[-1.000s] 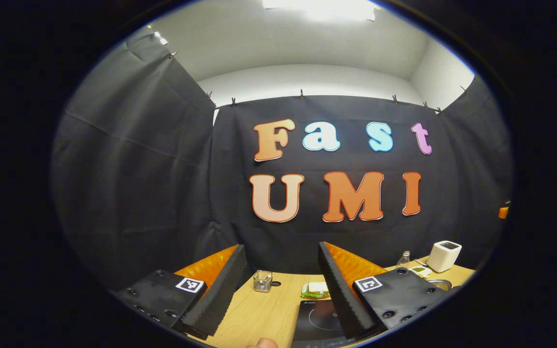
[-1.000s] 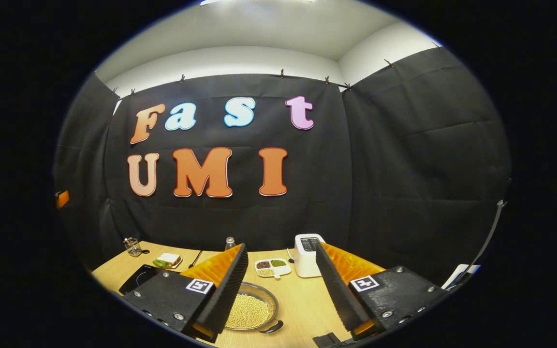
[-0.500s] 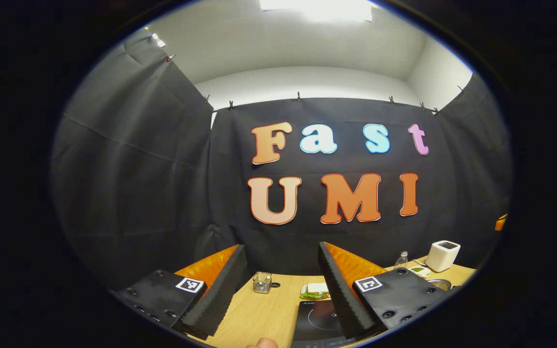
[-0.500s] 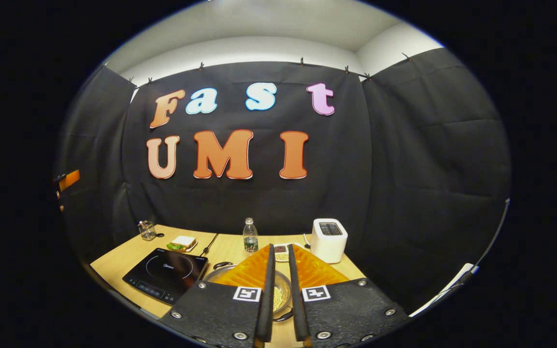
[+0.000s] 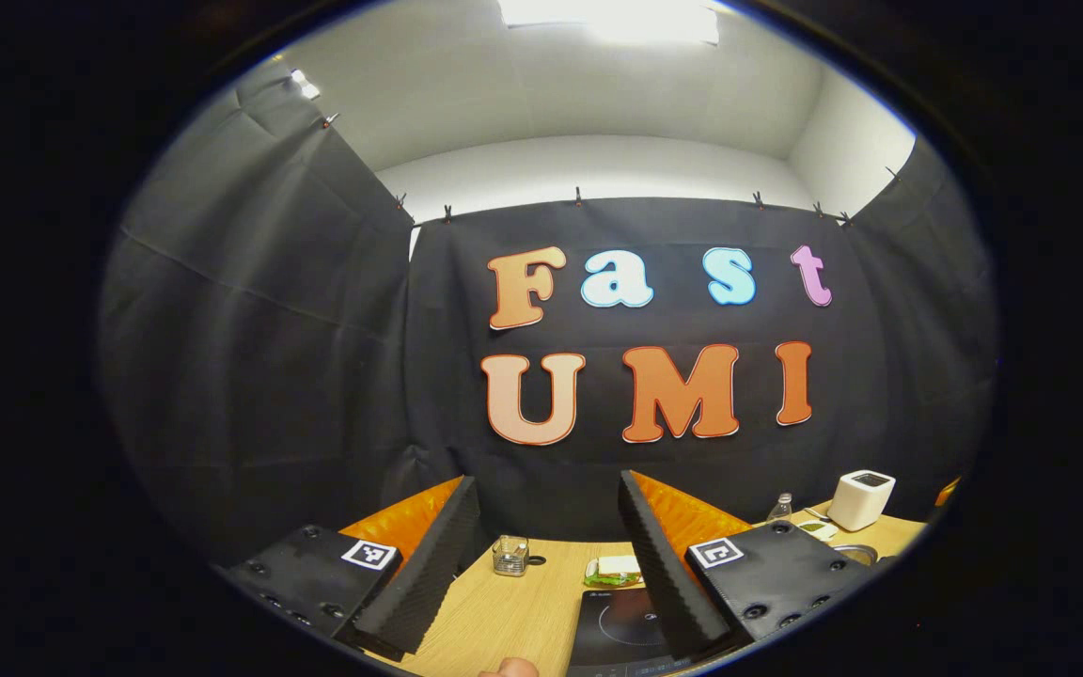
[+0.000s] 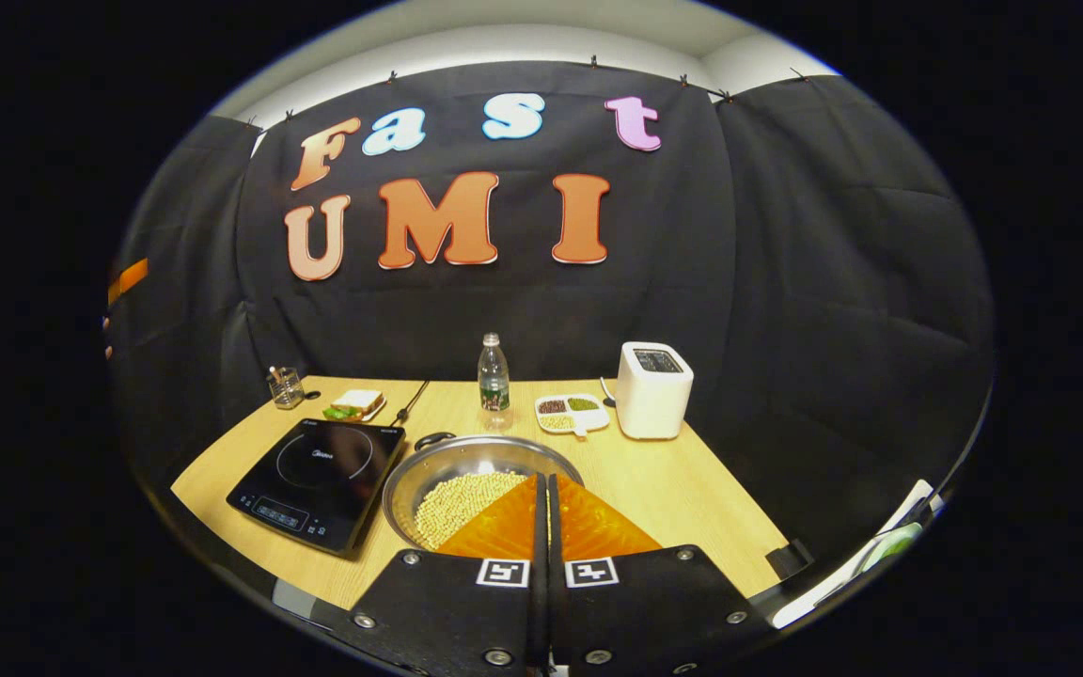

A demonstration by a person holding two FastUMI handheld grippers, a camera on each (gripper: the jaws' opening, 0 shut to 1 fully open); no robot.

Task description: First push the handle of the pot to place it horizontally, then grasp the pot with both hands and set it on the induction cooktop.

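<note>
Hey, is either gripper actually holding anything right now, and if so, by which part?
Nothing is held. The left gripper is open above the table; the right gripper is shut on nothing, over the pot.

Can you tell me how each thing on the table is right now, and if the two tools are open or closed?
left tool: open, holding nothing.
right tool: closed, nothing between its fingers, above the pot.
pot: on the table beside the cooktop, holding pale beans.
induction cooktop: nothing on it.
water bottle: upright, cap on.
toaster: upright.
sandwich: on its plate.
</note>
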